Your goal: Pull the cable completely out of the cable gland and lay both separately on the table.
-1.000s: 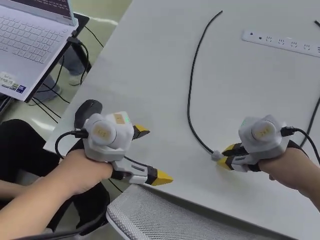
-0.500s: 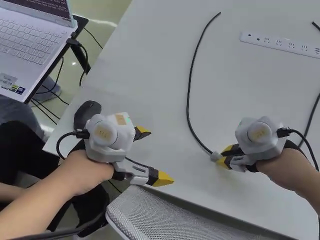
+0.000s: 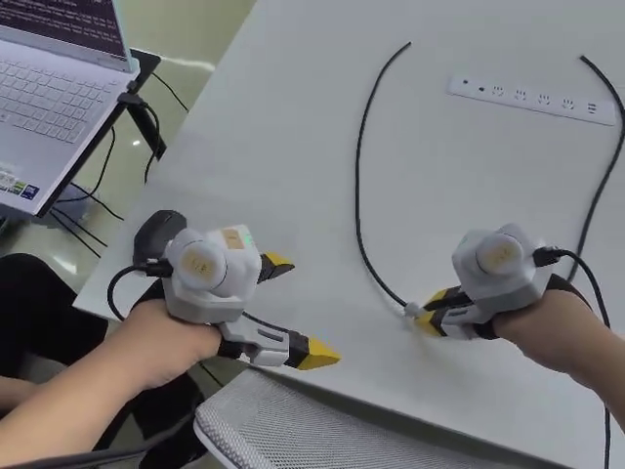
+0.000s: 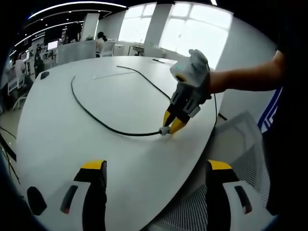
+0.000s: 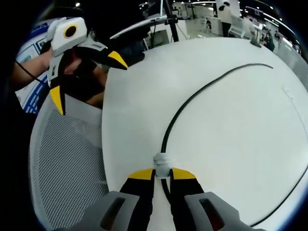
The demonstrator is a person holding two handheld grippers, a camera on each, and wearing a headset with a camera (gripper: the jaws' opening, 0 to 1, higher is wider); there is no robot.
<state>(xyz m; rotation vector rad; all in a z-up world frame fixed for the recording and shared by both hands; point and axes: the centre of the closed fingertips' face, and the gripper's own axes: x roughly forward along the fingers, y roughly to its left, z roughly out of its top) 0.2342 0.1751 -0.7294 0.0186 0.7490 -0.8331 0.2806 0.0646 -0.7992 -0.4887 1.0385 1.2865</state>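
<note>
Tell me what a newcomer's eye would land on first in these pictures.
The long black cable curving across the white table, ending in a small white cable gland near the front edge, where the right gripper pinches the cable just behind it. The left gripper hangs open at the table's near edge, above a mesh chair.

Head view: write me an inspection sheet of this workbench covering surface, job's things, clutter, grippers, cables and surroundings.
Surface: white table, mostly bare.
Job's things: black cable curves across the table; its near end sits in the white cable gland, not yet pulled out.
Clutter: white power strip at the far side.
Grippers: right gripper closed at the cable gland; left gripper open, holding nothing, at the near table edge.
Cables: second black cable along the right side.
Surroundings: open laptop to the left; mesh chair below the near edge.
</note>
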